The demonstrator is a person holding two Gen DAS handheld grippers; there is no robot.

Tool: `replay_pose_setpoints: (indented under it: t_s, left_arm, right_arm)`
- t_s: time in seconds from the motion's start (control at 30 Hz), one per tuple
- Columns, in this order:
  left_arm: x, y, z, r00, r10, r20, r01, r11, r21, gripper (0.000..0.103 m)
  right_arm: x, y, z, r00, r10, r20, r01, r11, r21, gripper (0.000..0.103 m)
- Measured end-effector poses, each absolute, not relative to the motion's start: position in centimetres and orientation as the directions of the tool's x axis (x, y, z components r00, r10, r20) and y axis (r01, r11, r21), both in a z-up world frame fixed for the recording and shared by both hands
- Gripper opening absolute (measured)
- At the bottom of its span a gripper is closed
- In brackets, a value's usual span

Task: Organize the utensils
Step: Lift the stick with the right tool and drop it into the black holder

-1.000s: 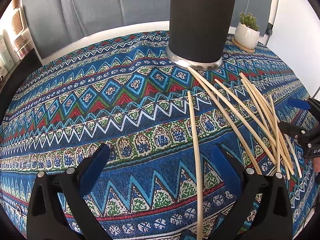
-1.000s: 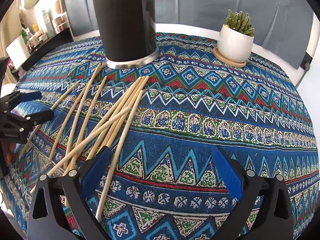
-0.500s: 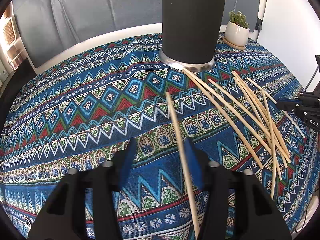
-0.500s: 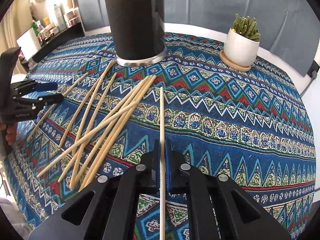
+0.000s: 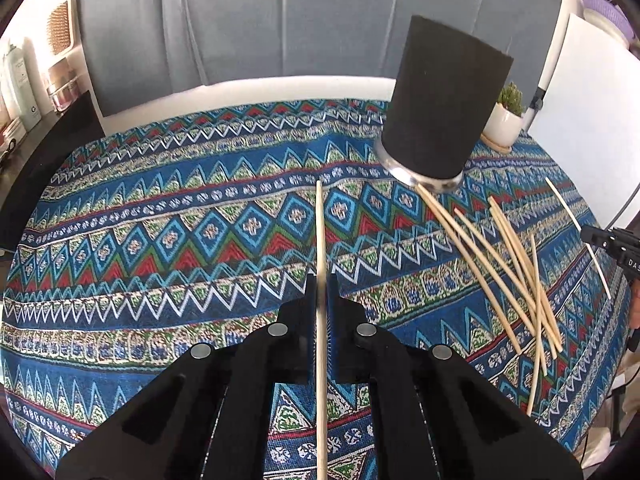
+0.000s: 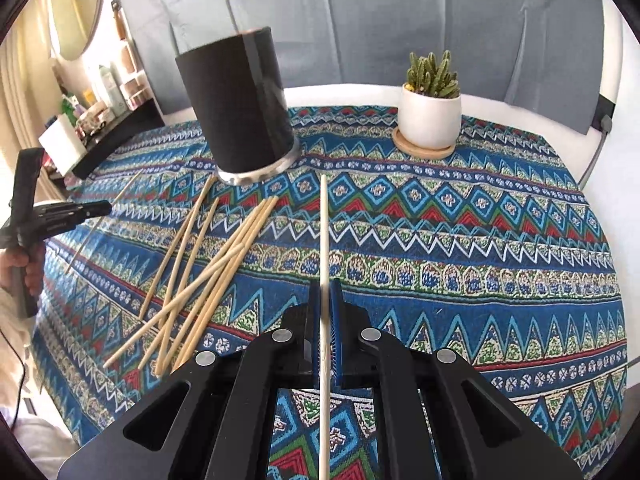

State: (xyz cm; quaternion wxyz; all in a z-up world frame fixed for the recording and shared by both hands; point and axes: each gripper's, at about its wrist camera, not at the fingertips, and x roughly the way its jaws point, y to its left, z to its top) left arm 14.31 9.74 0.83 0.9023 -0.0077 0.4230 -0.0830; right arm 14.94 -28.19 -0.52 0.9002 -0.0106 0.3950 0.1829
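My left gripper (image 5: 319, 294) is shut on a wooden chopstick (image 5: 319, 236) that points forward, held above the patterned tablecloth (image 5: 160, 240). My right gripper (image 6: 325, 300) is shut on another chopstick (image 6: 324, 232), also lifted. A tall black cylindrical holder (image 5: 440, 120) stands at the back; it also shows in the right wrist view (image 6: 244, 108). Several loose chopsticks (image 5: 516, 272) lie fanned on the cloth in front of it, seen from the right too (image 6: 208, 264). The left gripper shows at the left edge of the right wrist view (image 6: 100, 208), and the right gripper at the right edge of the left one (image 5: 592, 236).
A small cactus in a white pot (image 6: 430, 116) stands on a wooden coaster at the back right of the table. A grey padded backrest (image 6: 400, 20) runs behind the table. A shelf with bottles (image 6: 92, 108) is off to the left. A white board (image 5: 592, 120) stands at the right.
Both grippers closed on a chopstick each and lifted them off the cloth. Both have pulled back and up, so the holder looks farther away.
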Motion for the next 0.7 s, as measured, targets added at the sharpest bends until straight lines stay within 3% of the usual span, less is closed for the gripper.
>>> replay_pose_setpoints:
  t_s: [0.43, 0.57, 0.7]
  left_arm:
    - [14.6, 10.6, 11.4, 0.789, -0.229, -0.571, 0.218, 0.972, -0.088, 0.005]
    - [16.0, 9.4, 13.9, 0.844, -0.248, -0.475, 0.244, 0.967, -0.071, 0.005]
    - [18.1, 8.5, 15.3, 0.853, -0.343, -0.393, 0.314, 0.939, -0.137, 0.005]
  right_arm:
    - [15.3, -27.2, 8.0, 0.740, 0.374, -0.559, -0.369, 0.921, 0.127, 0.005]
    - [16.4, -25.7, 10.5, 0.767, 0.433, -0.474, -0.421, 0.897, 0.137, 0.005]
    - [18.2, -24.4, 12.7, 0.786, 0.494, -0.372, -0.455, 0.869, 0.194, 0.005]
